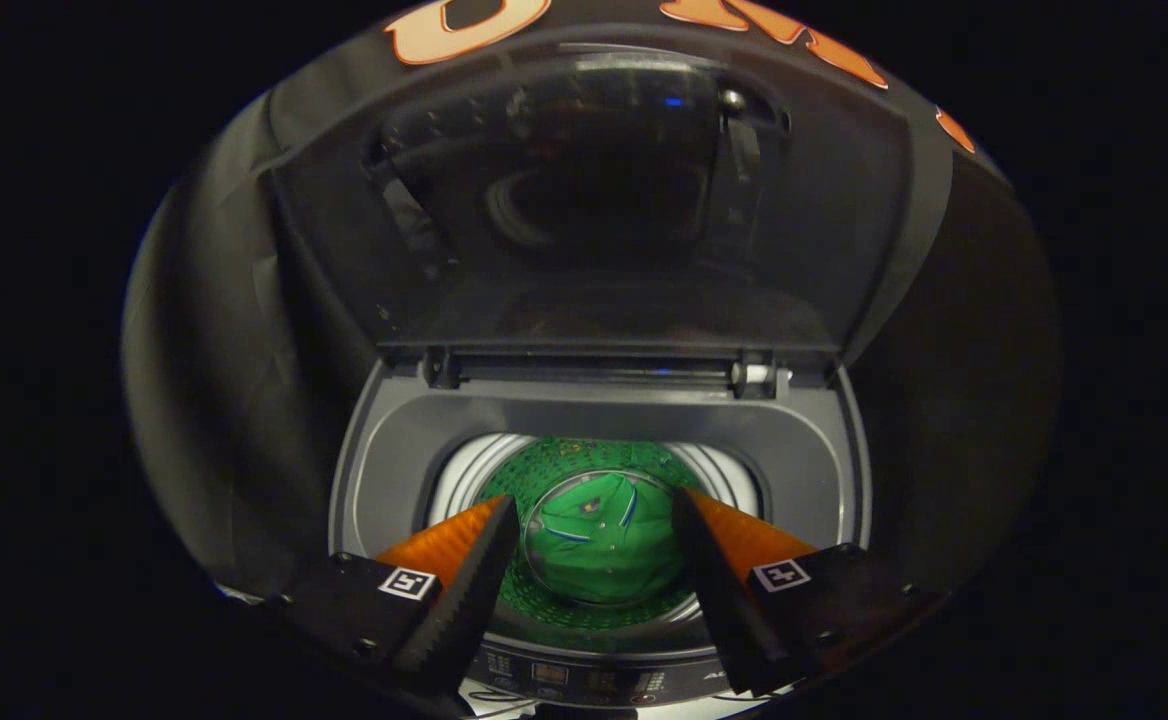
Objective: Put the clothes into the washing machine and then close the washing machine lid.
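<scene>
Gripper view looks down over the two fingers into a top-loading washing machine (594,420) whose lid (604,210) stands raised, hinged along the far side of the opening at twelve o'clock from the drum. The gripper (596,515) hangs above the mouth of the machine with its fingers spread wide apart and nothing between them; it is released, pressing on no cloth and touching no part of the washer that can be seen. Down in the drum (599,455), framed between the two fingertips and well below them, lies the clothes (599,540): a bright green garment, bunched into a rounded heap, with a thin blue stripe running across it at about nine o'clock and another short blue edge at about two o'clock, plus a small pale mark near its upper middle. The green of the fabric tints the perforated drum wall around it, which shows a dotted pattern at twelve o'clock and again at six o'clock of the heap. A pale ring rims the drum, and around that sits the grey top deck of the machine, smooth and sloping inward. At six o'clock, nearest the fingers, runs the control panel (569,680) with small lit marks too tiny to make out. The lid is dark and glossy, with a tinted window that reflects dim shapes and a faint blue glint. Behind the washer at twelve o'clock hangs the booth's black cloth wall (204,300), and the surroundings are dim.
</scene>
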The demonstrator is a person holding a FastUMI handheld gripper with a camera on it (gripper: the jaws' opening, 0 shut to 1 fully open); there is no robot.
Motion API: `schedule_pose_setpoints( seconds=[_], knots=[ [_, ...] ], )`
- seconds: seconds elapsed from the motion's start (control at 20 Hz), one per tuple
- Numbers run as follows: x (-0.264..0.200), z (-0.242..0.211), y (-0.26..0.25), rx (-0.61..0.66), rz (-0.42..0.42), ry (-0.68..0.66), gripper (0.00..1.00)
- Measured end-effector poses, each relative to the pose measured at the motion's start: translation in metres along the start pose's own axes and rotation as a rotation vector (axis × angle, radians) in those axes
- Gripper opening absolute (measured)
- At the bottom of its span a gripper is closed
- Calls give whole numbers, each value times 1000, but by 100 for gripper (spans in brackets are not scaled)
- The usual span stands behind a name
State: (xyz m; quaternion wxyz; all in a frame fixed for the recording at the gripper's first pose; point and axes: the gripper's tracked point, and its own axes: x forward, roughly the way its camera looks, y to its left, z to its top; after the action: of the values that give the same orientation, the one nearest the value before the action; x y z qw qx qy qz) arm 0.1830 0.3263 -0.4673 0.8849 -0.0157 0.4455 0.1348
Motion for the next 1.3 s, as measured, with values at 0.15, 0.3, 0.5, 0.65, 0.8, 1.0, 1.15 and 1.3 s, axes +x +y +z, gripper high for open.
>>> schedule_pose_setpoints(
  seconds=[0.15, 0.3, 0.5, 0.65, 0.8, 1.0, 1.15, 1.3],
  knots=[
    [-33, 32, 5, 11, 13, -66, 99],
    [-63, 68, 2, 2, 5, -133, 99],
    [-96, 117, 0, 8, 8, -225, 99],
    [-119, 151, -1, 7, 17, -266, 98],
    [-130, 182, 1, -13, 13, -316, 98],
    [-136, 210, -7, -29, 3, -357, 98],
    [-131, 227, -5, -24, 10, -365, 98],
    [-119, 237, -11, -24, 4, -359, 98]
  ],
)
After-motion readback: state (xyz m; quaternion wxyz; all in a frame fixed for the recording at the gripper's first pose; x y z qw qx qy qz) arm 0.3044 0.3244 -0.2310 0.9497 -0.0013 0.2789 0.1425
